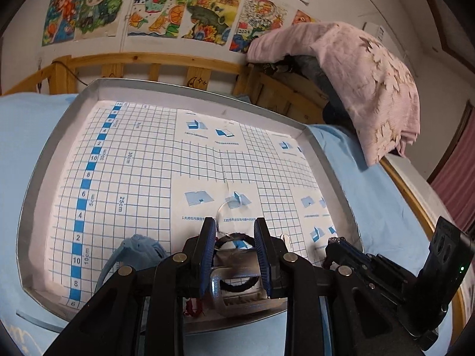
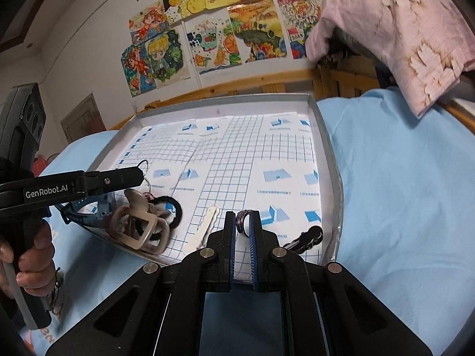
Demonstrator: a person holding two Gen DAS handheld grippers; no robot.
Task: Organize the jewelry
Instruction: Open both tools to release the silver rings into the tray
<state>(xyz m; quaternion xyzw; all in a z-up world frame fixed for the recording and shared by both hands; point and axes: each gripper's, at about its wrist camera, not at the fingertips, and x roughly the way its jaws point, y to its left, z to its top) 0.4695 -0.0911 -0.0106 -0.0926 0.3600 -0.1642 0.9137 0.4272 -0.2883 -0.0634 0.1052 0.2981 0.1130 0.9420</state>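
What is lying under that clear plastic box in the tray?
Under and inside the clear plastic box, a black hair tie pokes out, resting on the tray. Beside it lies a blue watch. Anything else beneath is hidden by glare.

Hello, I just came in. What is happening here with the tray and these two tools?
A person is sorting small jewelry in a grey tray lined with grid paper, on a blue bed cover. The right gripper has its jaws shut on a metal ring. The left gripper is open, hanging over a clear box and a black hair tie. A black clip lies nearby.
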